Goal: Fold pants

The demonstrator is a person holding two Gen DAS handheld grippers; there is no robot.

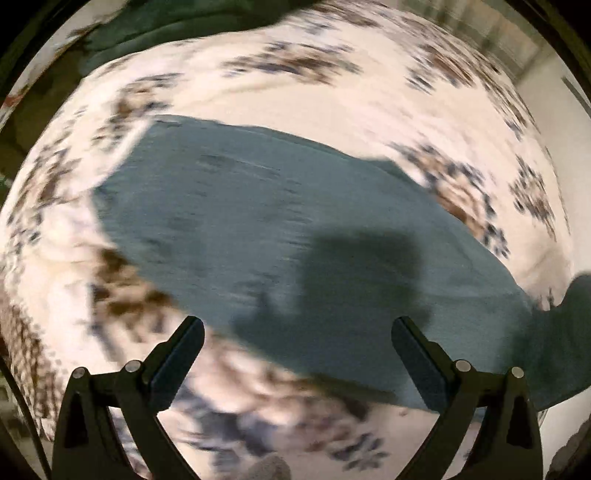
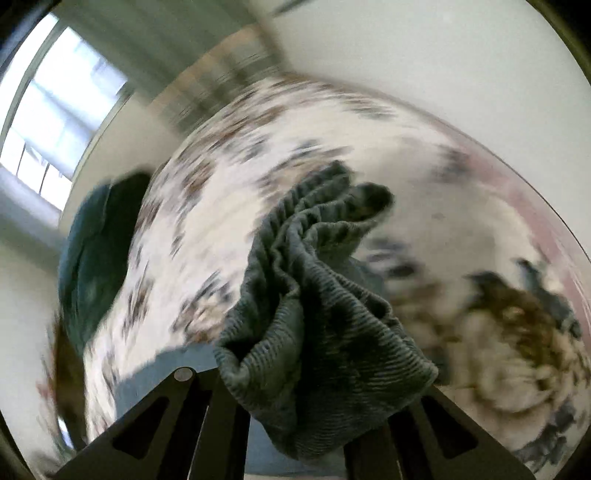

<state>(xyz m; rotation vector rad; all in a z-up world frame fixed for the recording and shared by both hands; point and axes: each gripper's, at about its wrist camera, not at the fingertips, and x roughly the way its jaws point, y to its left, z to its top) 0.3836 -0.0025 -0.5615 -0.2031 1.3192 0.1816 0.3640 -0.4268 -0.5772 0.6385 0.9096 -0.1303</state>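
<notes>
My pants [image 1: 258, 229] lie flat on the bedspread [image 1: 332, 103], running from far left to near right; another garment [image 1: 177, 26] lies beyond, far left.

A bed covered by a white spread with brown and blue floral print [image 1: 295, 92] carries teal pants [image 1: 258, 221] lying flat across its middle, with a dark green cloth [image 1: 166, 26] at its far edge.
</notes>
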